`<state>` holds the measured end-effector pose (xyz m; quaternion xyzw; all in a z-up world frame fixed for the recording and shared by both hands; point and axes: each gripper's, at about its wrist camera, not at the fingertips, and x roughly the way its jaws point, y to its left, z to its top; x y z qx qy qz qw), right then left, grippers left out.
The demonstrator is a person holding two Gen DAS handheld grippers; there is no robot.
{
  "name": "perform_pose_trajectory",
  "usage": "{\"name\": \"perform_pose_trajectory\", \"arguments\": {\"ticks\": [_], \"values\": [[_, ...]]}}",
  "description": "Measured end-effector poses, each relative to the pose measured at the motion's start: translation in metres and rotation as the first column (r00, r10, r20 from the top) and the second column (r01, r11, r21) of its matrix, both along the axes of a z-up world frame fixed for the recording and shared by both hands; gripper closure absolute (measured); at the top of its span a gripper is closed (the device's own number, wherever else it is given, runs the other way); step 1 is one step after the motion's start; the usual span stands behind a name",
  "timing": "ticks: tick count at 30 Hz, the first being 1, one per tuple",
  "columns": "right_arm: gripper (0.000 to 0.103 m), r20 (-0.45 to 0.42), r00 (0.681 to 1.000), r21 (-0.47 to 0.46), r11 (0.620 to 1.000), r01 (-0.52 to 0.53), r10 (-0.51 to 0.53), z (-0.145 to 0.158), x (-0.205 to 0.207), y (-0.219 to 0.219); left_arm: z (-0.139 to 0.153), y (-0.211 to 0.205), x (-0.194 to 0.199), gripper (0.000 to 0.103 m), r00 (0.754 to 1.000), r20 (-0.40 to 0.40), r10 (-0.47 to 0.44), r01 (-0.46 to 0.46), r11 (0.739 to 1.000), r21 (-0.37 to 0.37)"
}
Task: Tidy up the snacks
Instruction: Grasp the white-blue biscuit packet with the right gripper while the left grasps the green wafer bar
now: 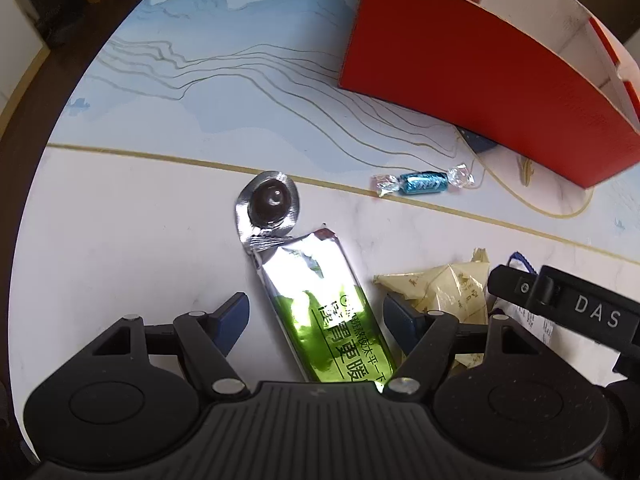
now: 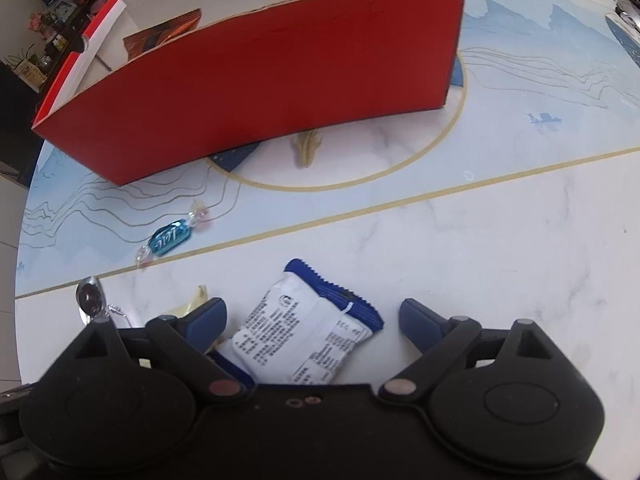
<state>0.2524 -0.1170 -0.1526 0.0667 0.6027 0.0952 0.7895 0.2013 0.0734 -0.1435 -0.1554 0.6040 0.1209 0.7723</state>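
My left gripper (image 1: 316,314) is open, its jaws on either side of a green and silver foil packet (image 1: 326,312) lying on the table. A round foil cup with dark filling (image 1: 272,202) lies just beyond it, a cream packet (image 1: 448,292) to its right. A blue wrapped candy (image 1: 423,182) lies nearer the red box (image 1: 480,76). My right gripper (image 2: 310,318) is open around a white and blue packet (image 2: 308,336). The right wrist view also shows the candy (image 2: 170,239), the foil cup (image 2: 91,298) and the red box (image 2: 256,80), which holds a brown packet (image 2: 162,38).
The round marble table (image 2: 500,240) has a gold line and blue mountain print. Its edge curves along the left in both views. The right gripper's body (image 1: 568,304) shows at the right of the left wrist view, beside the cream packet.
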Motion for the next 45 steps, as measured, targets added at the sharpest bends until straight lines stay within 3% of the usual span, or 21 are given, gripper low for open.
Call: {"name": "perform_pose_trajectory", "arguments": {"ticks": [6, 13, 16, 24, 35, 45], "values": [[0.016, 0.004, 1.000, -0.007, 1.000, -0.017, 0.017, 0.001, -0.006, 0.003, -0.002, -0.012, -0.002, 0.031, 0.999, -0.007, -0.042, 0.043, 0.998, 0.045], [0.030, 0.018, 1.000, 0.007, 1.000, -0.017, 0.017, 0.003, -0.009, -0.004, 0.000, -0.015, -0.009, 0.049, 0.997, 0.001, -0.072, 0.071, 0.995, 0.073], [0.038, 0.027, 1.000, 0.014, 1.000, -0.015, 0.015, 0.004, -0.010, -0.008, 0.001, -0.011, -0.013, 0.055, 0.998, 0.010, -0.065, 0.064, 0.996, 0.057], [0.052, 0.049, 0.999, 0.041, 0.999, -0.009, 0.007, 0.005, -0.017, -0.017, 0.002, 0.001, -0.020, 0.056, 0.999, 0.020, -0.047, 0.046, 0.999, 0.027], [0.055, 0.099, 0.995, 0.046, 0.999, -0.010, 0.005, 0.013, -0.027, -0.024, 0.005, 0.012, -0.024, 0.056, 0.998, 0.048, -0.043, 0.044, 0.999, -0.010], [0.055, 0.159, 0.987, 0.058, 0.998, -0.032, 0.022, 0.039, -0.040, -0.026, 0.025, 0.019, -0.032, 0.056, 0.993, 0.104, -0.052, 0.055, 0.998, -0.030]]}}
